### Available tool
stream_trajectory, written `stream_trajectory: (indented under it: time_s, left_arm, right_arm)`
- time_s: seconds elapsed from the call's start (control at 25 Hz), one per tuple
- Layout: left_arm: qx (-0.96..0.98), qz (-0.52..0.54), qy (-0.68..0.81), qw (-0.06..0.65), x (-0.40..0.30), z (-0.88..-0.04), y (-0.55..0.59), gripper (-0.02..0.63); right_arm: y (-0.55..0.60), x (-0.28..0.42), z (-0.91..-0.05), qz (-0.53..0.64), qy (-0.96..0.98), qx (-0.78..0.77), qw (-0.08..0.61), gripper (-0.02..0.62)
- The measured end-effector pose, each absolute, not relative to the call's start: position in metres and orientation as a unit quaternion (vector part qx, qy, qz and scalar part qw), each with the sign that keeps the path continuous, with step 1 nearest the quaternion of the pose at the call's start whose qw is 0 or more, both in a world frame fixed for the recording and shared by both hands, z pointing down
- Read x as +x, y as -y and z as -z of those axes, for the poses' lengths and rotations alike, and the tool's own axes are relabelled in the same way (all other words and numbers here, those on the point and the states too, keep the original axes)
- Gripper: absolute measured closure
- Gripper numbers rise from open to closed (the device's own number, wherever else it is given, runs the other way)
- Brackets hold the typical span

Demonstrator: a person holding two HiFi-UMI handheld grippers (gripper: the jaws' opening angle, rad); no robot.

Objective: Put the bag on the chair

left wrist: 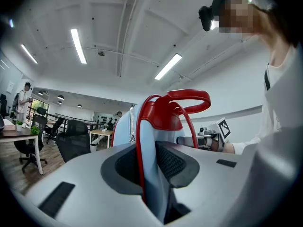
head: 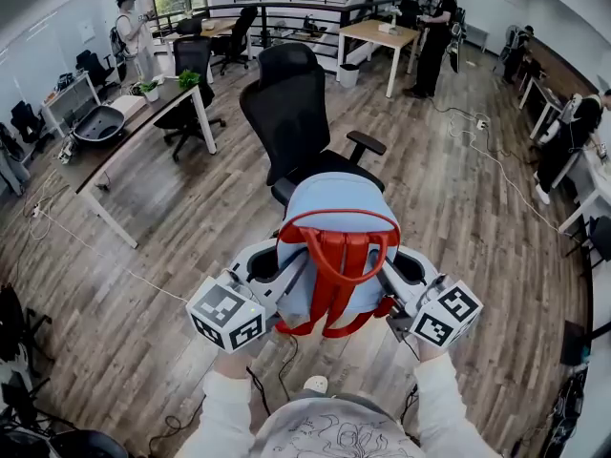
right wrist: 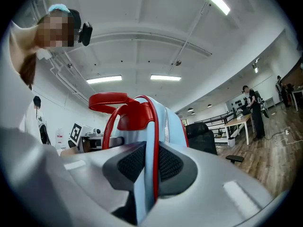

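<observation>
I hold a light blue bag with red straps and a red handle in the air, just in front of the black office chair. My left gripper is shut on the bag's left side, and its own view shows the blue fabric and red piping of the bag pinched between the jaws. My right gripper is shut on the right side, with the bag clamped between its pads too. The chair's seat lies partly hidden behind the bag.
A long desk with plants and another black chair stand to the left. A wooden table and several people are at the back. Cables run across the wood floor.
</observation>
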State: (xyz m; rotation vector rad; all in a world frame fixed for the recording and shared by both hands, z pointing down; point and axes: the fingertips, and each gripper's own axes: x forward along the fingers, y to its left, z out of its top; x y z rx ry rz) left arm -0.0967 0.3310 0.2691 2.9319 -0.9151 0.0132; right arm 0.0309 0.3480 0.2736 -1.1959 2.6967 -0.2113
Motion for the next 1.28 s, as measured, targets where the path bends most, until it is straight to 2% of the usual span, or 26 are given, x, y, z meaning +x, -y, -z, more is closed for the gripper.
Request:
stream_trajectory:
  time_s: [0.68,1.28]
  left_arm:
    - [0.955,-0.012,0.293,0.055,-0.105,-0.285,-0.279,0.514]
    - [0.943,-0.011,0.329,0.047,-0.056,-0.289,-0.138,0.514]
  right_arm:
    - [-0.299,0.023,-0.289,0.09,-0.902,-0.415,0.082,0.529]
    - [-0.148,0.073,-0.293,0.088,-0.917,-0.379,0.084,0.528]
